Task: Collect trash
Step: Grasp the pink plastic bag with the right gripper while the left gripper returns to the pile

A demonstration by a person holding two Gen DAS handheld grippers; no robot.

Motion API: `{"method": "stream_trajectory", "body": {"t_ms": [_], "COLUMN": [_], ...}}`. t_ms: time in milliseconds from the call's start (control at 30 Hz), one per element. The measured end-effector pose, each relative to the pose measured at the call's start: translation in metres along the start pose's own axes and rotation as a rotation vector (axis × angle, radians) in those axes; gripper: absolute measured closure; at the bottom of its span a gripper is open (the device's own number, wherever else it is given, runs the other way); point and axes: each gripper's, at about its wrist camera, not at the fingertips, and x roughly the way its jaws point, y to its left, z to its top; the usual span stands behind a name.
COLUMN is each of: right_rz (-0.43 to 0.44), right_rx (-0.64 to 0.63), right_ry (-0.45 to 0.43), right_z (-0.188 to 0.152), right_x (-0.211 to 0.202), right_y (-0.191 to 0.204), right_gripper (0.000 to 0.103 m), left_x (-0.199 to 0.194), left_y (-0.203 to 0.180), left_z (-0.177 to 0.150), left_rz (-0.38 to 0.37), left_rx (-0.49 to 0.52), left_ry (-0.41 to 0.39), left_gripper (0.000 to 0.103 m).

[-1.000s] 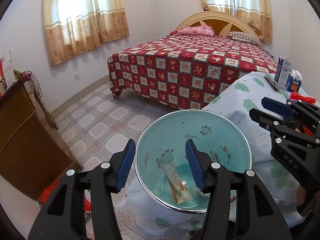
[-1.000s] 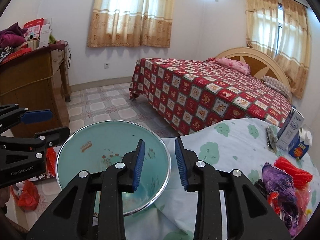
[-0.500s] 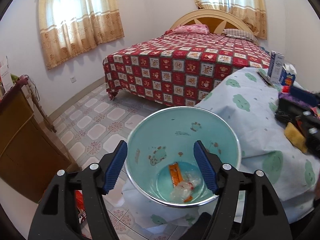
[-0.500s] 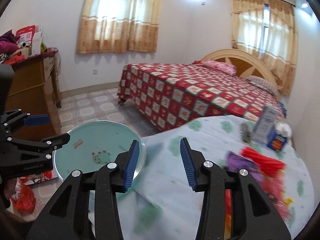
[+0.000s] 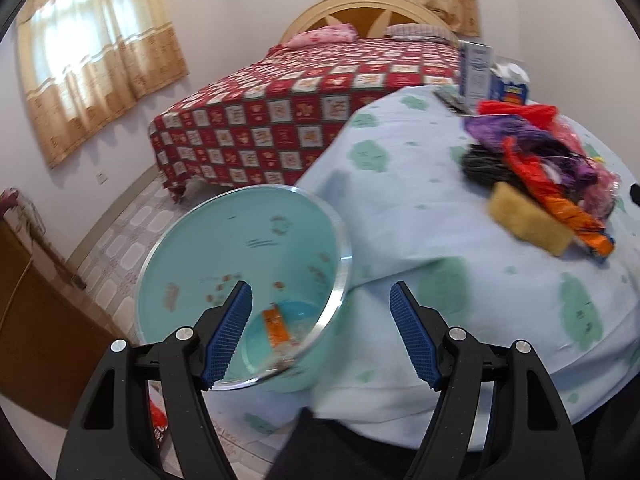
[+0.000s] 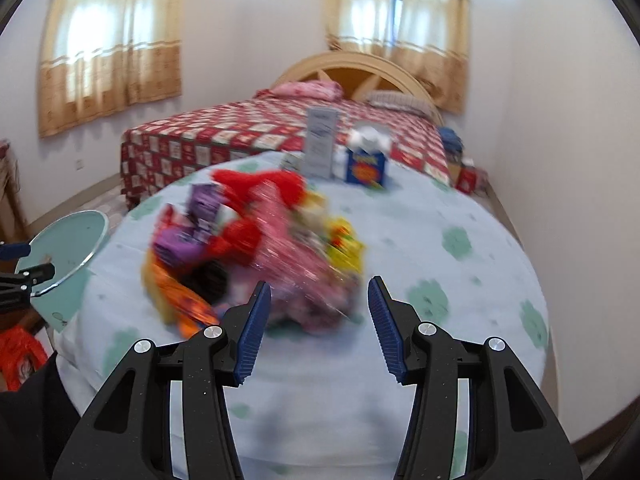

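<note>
A light blue trash bin [image 5: 240, 248] with a metal rim stands beside the round table and holds an orange wrapper [image 5: 276, 326]. My left gripper [image 5: 320, 332] is open and empty over the bin's near right edge. A pile of trash [image 6: 256, 236] of red, purple, pink and yellow wrappers lies on the table's blue cloth [image 6: 440, 280]; in the left wrist view the pile [image 5: 536, 160] shows with a yellow sponge [image 5: 528, 220]. My right gripper [image 6: 318, 328] is open and empty just in front of the pile. The bin [image 6: 68, 248] shows at the left there.
A white carton [image 6: 322, 148] and a blue tissue box [image 6: 366, 166] stand at the table's far edge. A bed with a red checked cover [image 5: 304, 112] lies beyond. A wooden cabinet [image 5: 36, 320] stands left of the bin. A red bag [image 6: 20, 356] lies on the floor.
Both grippers swung right, from the bin toward the table. The right one opened wider and now faces the trash pile. The left one opened wider; the wrapper lies in the bin.
</note>
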Motion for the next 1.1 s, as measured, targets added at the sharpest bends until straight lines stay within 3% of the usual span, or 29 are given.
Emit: {"method": "stream_trajectory", "body": {"t_ms": [167, 267, 433, 467, 567, 600, 633, 667, 800, 833, 1100], "right_rz": [0.002, 0.018, 0.058, 0.055, 0.032, 0.043, 0.059, 0.076, 0.106, 0.109, 0.123], "right_rx": [0.033, 0.044, 0.027, 0.014, -0.019, -0.015, -0.013, -0.017, -0.021, -0.02, 0.032], "right_ry": [-0.009, -0.01, -0.007, 0.0, 0.045, 0.069, 0.093, 0.114, 0.108, 0.096, -0.014], "right_z": [-0.001, 0.006, 0.02, 0.02, 0.023, 0.022, 0.021, 0.02, 0.016, 0.016, 0.026], "right_x": [0.005, 0.011, 0.02, 0.022, 0.039, 0.044, 0.047, 0.049, 0.042, 0.039, 0.002], "right_y": [-0.015, -0.014, 0.002, 0.005, 0.016, 0.016, 0.017, 0.018, 0.022, 0.023, 0.006], "right_gripper": [0.052, 0.052, 0.05, 0.045, 0.046, 0.049, 0.072, 0.084, 0.093, 0.102, 0.102], "left_x": [0.001, 0.004, 0.003, 0.002, 0.001, 0.0, -0.001, -0.002, -0.009, -0.012, -0.029], "left_y": [-0.031, -0.034, -0.034, -0.035, -0.036, -0.036, -0.036, -0.036, -0.039, -0.041, -0.077], "left_z": [0.013, 0.022, 0.026, 0.026, 0.026, 0.026, 0.027, 0.028, 0.032, 0.034, 0.051], "left_rz": [0.004, 0.009, 0.001, -0.001, -0.011, -0.015, -0.018, -0.022, -0.042, -0.049, -0.104], "left_rx": [0.02, -0.017, -0.053, -0.052, -0.05, -0.05, -0.049, -0.049, -0.049, -0.049, -0.009], "left_ry": [-0.03, -0.033, -0.04, -0.042, -0.042, -0.041, -0.04, -0.041, -0.057, -0.061, -0.102], "left_gripper": [0.032, 0.032, 0.032, 0.032, 0.032, 0.032, 0.032, 0.032, 0.032, 0.032, 0.032]}}
